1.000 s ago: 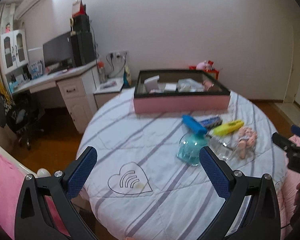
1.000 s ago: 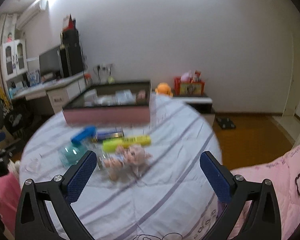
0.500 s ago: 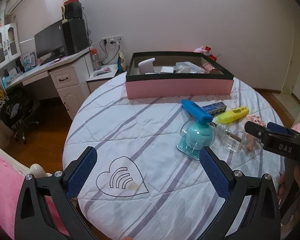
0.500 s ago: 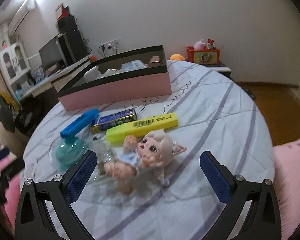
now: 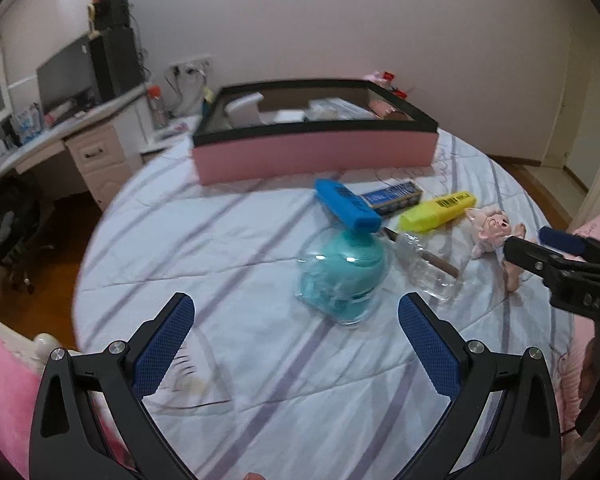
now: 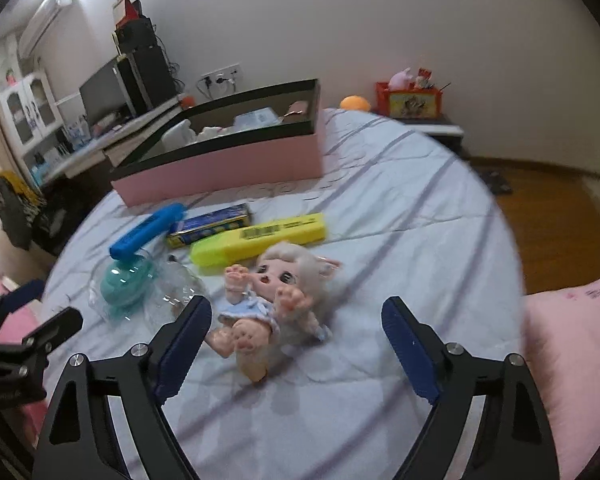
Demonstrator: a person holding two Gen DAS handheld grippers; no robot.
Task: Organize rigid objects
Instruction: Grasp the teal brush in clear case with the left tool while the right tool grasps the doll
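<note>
A small doll [image 6: 276,300] lies on the round striped bed just ahead of my open right gripper [image 6: 296,344], partly between its fingers; it also shows in the left wrist view [image 5: 492,232]. A yellow highlighter [image 6: 260,236], a blue box [image 6: 212,224], a blue bar [image 6: 148,232], a teal dome [image 6: 128,284] and a clear plastic shell [image 6: 176,300] lie beside it. My open left gripper [image 5: 296,344] hovers just short of the teal dome [image 5: 344,276]. A pink box [image 5: 316,152] with several items inside stands at the bed's far side.
A desk [image 5: 60,132] with a monitor stands at the left. A pink pillow [image 6: 572,344] lies at the right. A red box [image 6: 412,98] sits on a low stand by the wall. Wooden floor [image 6: 560,216] lies beyond the bed edge.
Both grippers have moved forward and down toward the bed. The right one now has the doll partly between its fingers; the left has closed in on the teal dome.
</note>
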